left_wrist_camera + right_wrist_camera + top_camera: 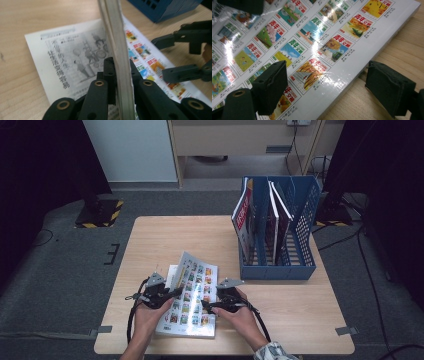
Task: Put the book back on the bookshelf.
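A magazine point(192, 312) lies near the table's front edge, its glossy cover printed with rows of small colourful pictures point(312, 37). My left gripper point(176, 292) is shut on the cover and a few pages point(117, 50), holding them raised off the left side. Below them lies an inner page point(65, 57) with a black-and-white drawing. My right gripper point(207, 307) stands open at the magazine's right edge. In the right gripper view point(324, 77), one jaw hangs over the cover and the other over bare wood, neither pressing on anything.
A blue slotted file holder point(277, 255) stands at the back right of the wooden table point(150, 240), with several upright magazines point(243, 217) in it. Its corner point(162, 10) shows close behind the lifted pages. Grey floor surrounds the table.
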Demonstrator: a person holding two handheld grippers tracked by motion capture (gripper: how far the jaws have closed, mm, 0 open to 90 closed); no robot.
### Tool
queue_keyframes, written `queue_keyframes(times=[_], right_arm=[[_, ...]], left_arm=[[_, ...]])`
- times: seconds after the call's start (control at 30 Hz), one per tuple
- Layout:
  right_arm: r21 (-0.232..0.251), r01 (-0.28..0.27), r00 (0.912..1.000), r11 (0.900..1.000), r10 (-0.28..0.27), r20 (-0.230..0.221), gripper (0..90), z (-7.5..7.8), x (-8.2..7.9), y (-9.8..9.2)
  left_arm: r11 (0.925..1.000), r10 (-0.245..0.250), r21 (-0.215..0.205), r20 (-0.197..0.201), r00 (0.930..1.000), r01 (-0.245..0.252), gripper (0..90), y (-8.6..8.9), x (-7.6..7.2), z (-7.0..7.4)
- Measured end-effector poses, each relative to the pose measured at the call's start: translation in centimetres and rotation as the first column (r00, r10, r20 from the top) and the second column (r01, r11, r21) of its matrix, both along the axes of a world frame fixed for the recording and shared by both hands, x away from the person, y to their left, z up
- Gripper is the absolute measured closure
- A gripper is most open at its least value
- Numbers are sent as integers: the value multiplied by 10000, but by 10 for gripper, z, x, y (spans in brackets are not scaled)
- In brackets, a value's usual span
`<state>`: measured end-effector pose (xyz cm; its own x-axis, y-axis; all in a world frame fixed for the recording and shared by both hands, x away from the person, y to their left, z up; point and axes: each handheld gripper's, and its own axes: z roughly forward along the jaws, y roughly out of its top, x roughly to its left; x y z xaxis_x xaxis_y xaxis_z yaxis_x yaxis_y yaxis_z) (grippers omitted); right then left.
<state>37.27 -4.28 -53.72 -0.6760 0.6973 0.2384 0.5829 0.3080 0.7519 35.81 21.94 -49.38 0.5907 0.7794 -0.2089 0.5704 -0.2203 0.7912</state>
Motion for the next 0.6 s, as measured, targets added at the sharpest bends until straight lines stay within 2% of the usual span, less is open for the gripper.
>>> queue_keyframes(times=[0.07,0.1,0.2,0.33,0.43,0.6], right_arm=[[23,-43,10000,10000,43,-18,176,0,0,-1],[66,-83,10000,9999,83,31,173,0,1,-1],[153,-144,9999,9998,145,-70,154,0,1,-1],[593,-173,9991,9981,195,-383,126,0,3,-3],[842,-255,9988,9961,289,-393,115,-1,5,-5],[1238,-303,9978,9918,373,-546,111,-1,5,-5]], left_arm=[[9999,-109,5,301,9995,109,841,-2,-3,5],[9997,-192,137,490,9986,185,843,-4,-4,8],[9995,-265,202,704,9972,251,846,-6,-7,13],[9996,-287,-4,848,9960,289,847,-5,-9,19],[9994,-314,-106,937,9951,325,847,-4,-11,23],[9981,-218,-560,928,9954,271,848,1,-13,27]])
